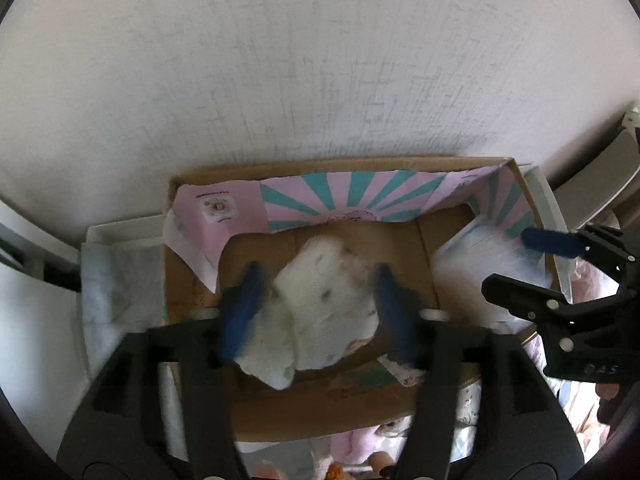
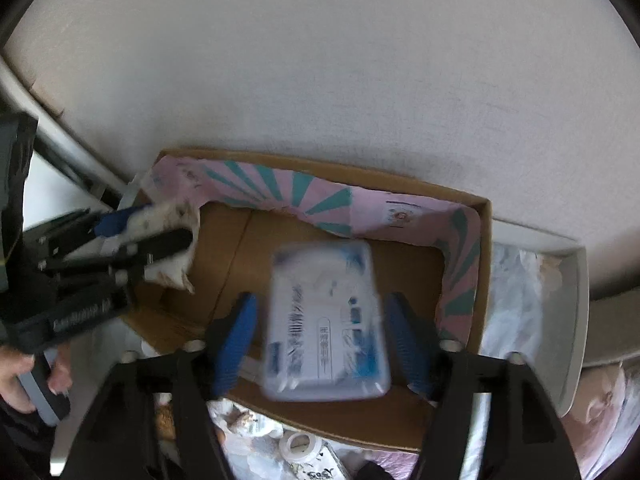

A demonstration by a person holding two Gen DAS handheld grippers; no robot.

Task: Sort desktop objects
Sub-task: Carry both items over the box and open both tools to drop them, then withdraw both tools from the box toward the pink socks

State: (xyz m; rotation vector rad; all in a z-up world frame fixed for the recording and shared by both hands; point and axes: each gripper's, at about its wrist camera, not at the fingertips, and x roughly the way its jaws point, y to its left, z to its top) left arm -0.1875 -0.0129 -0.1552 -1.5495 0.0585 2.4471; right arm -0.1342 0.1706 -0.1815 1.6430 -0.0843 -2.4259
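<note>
A cardboard box (image 1: 404, 236) lined with pink and teal paper stands against the wall; it also shows in the right wrist view (image 2: 486, 264). A crumpled white tissue (image 1: 320, 312) lies in the box between the blue fingers of my open left gripper (image 1: 320, 304), apart from both. From the right wrist the tissue (image 2: 172, 216) sits by the left gripper (image 2: 132, 236). A white and blue wipes pack (image 2: 328, 320), blurred, is between the fingers of my open right gripper (image 2: 324, 340), apart from both. The pack (image 1: 480, 256) and the right gripper (image 1: 528, 264) show at the right in the left wrist view.
A white wall (image 1: 320, 60) rises right behind the box. A white tray (image 2: 576, 320) with crumpled plastic surrounds the box. A tape roll (image 2: 300, 444) and small clutter lie in front of the box. A hand (image 2: 24, 376) holds the left gripper.
</note>
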